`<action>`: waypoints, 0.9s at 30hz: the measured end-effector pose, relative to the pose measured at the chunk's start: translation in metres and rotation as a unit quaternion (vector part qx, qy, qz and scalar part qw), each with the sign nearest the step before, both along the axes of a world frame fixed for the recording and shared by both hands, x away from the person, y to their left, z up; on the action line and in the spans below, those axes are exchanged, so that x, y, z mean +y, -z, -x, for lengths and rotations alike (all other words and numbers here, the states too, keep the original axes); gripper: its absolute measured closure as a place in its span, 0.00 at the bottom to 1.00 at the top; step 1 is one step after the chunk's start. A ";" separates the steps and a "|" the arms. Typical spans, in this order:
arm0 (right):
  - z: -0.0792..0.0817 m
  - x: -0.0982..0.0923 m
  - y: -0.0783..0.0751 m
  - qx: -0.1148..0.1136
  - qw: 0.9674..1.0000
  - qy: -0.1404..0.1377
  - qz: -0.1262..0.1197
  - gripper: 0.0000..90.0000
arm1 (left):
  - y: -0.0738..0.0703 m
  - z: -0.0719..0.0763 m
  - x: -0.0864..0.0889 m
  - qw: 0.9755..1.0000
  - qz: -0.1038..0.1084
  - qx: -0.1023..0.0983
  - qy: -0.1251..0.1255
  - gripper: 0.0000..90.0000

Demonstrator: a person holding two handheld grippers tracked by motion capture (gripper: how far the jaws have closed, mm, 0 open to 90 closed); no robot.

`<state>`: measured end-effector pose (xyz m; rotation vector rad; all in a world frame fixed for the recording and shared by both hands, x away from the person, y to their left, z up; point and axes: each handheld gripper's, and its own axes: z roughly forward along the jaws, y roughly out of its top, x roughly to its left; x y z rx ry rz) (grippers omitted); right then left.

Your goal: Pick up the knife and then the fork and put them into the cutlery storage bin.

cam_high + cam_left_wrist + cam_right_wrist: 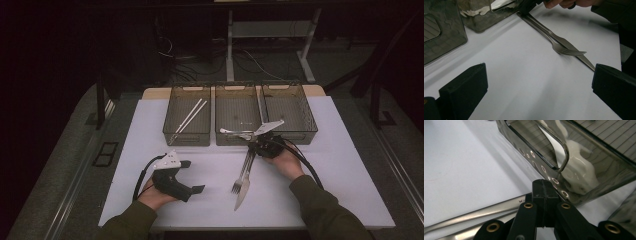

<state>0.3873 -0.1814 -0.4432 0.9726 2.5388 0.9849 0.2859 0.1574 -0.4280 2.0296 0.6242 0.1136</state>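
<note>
High view: white table [150, 130] w/ three dark see-through bins in a row at the far side; left bin [187, 116] holds two white chopsticks [190, 117]; middle bin [238, 116] has a spoon [235, 132] lying near its front wall; right bin [290, 114] next to it. Fork [243, 175] and knife [245, 192] lie side by side in front of the middle bin, tips toward the person; right gripper [260, 145] sits at their handle ends, just in front of the middle bin; left gripper [192, 176] rests on the table well to the left, jaws spread wide, nothing between them.

Left gripper view: both black jaws far apart at the bottom corners, bare table between; fork [564, 48] lies on top of the knife [584, 60], tines pointing right; right hand [564, 3] and its gripper at the handle ends, top centre; bin wall [444, 37] at left.

Right gripper view: right gripper [544, 202] w/ pads pressed together, nothing seen between them; the two metal handles [481, 213] run just left of the jaws, touching or not I can't tell; bin wall [544, 170] right ahead.
</note>
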 end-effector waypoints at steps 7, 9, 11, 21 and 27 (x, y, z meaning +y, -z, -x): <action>0.001 0.000 0.000 -0.002 1.000 -0.002 0.006 1.00 | 0.000 0.000 0.000 1.000 0.001 0.000 -0.001 0.00; 0.001 -0.001 -0.001 -0.004 1.000 -0.004 0.011 1.00 | 0.000 0.000 0.000 1.000 0.002 0.000 -0.001 0.00; 0.002 -0.001 -0.001 -0.002 1.000 -0.006 0.014 1.00 | 0.000 0.000 0.000 1.000 0.001 0.000 0.000 0.00; 0.005 -0.004 -0.001 0.006 0.999 -0.018 0.028 1.00 | 0.000 0.000 0.000 1.000 0.002 0.001 -0.001 0.00; 0.009 -0.007 -0.003 0.016 0.999 -0.032 0.032 1.00 | 0.000 0.001 0.000 1.000 0.002 0.001 -0.001 0.00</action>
